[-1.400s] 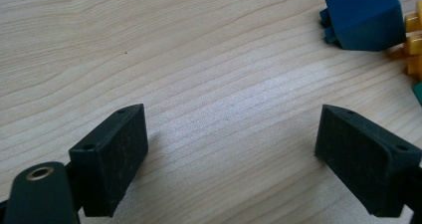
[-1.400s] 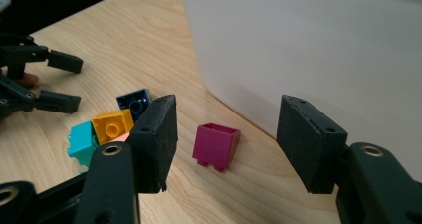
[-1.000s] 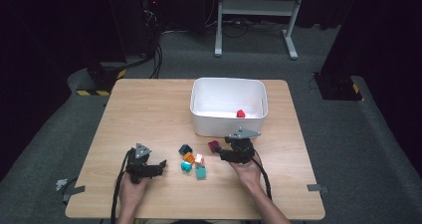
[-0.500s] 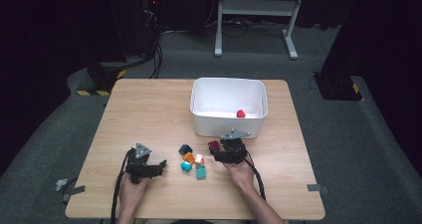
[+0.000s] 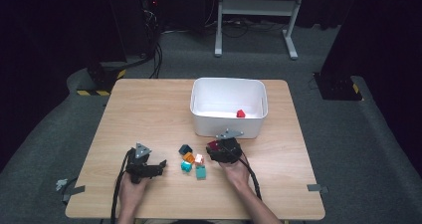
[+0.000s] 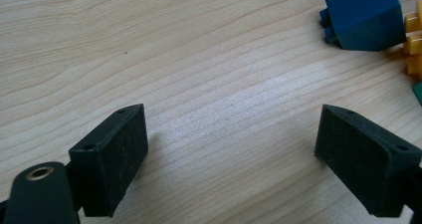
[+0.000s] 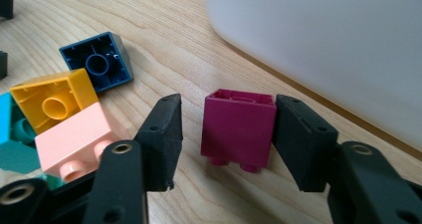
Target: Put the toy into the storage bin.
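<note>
1. Two grippers work at the table (image 5: 149, 104). The right gripper (image 7: 226, 129) sits at centre frame in the high view, jaws part open around one magenta brick (image 7: 239, 127); one jaw looks to touch it, the other stands just off.
2. That brick lies upside down just beside the white bin (image 5: 228, 107).
3. The left gripper (image 6: 231, 149), lower left, gapes wide over bare wood.
4. Five loose bricks cluster between them: navy (image 7: 97, 59), yellow (image 7: 52, 97), pink (image 7: 74, 139), two teal.
5. One red piece (image 5: 241, 113) lies in the bin.
</note>
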`<state>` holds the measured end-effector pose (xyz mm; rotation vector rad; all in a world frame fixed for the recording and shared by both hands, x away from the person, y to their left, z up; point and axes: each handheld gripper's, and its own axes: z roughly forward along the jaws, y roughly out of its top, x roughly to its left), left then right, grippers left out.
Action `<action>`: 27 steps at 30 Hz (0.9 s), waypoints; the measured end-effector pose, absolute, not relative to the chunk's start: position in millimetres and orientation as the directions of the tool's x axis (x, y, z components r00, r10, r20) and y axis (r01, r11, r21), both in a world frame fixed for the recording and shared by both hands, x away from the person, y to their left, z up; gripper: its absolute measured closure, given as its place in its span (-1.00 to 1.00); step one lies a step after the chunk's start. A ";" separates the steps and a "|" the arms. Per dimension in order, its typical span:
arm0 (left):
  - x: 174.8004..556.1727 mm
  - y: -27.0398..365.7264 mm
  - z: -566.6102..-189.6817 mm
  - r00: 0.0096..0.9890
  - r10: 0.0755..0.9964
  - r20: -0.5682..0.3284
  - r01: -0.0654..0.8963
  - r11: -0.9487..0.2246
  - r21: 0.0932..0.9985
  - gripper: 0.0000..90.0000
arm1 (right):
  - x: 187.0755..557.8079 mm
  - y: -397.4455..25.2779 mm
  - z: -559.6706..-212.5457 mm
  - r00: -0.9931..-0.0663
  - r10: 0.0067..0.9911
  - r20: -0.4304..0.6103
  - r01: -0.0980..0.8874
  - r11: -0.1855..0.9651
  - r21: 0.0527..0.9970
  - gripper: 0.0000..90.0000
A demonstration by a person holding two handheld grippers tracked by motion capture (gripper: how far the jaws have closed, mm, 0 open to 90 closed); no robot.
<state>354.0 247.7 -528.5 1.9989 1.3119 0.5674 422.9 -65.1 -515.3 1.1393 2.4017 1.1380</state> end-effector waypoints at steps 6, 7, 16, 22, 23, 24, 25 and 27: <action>354.0 247.7 -528.5 0.400 0.917 -0.004 0.625 -0.269 0.733 -0.71 | 423.1 -63.5 -515.2 -0.659 0.748 0.076 0.542 0.402 0.738 0.24; 354.0 247.7 -528.5 0.399 0.917 -0.005 0.625 -0.268 0.733 -0.71 | 422.8 -63.6 -515.1 -0.660 0.748 0.072 0.541 0.406 0.737 0.26; 354.0 247.7 -528.5 0.400 0.917 -0.004 0.625 -0.269 0.733 -0.71 | 420.3 -65.7 -513.8 -0.661 0.748 0.063 0.532 0.407 0.743 0.30; 354.0 247.8 -528.5 0.400 0.917 -0.004 0.625 -0.269 0.733 -0.71 | 417.4 -69.9 -510.6 -0.667 0.743 0.061 0.521 0.406 0.750 0.31; 354.0 247.7 -528.5 0.399 0.917 -0.005 0.625 -0.268 0.733 -0.71 | 417.2 -70.7 -509.9 -0.669 0.741 0.061 0.520 0.407 0.751 0.30; 354.0 247.7 -528.5 0.399 0.917 -0.004 0.625 -0.269 0.733 -0.71 | 416.8 -71.5 -509.1 -0.669 0.741 0.060 0.518 0.407 0.752 0.31; 354.0 247.7 -528.5 0.399 0.917 -0.004 0.625 -0.269 0.733 -0.71 | 416.4 -72.4 -508.4 -0.671 0.739 0.056 0.514 0.409 0.754 0.31; 354.0 247.7 -528.5 0.399 0.917 -0.004 0.625 -0.269 0.733 -0.71 | 415.4 -73.8 -506.8 -0.670 0.740 0.058 0.513 0.406 0.757 0.30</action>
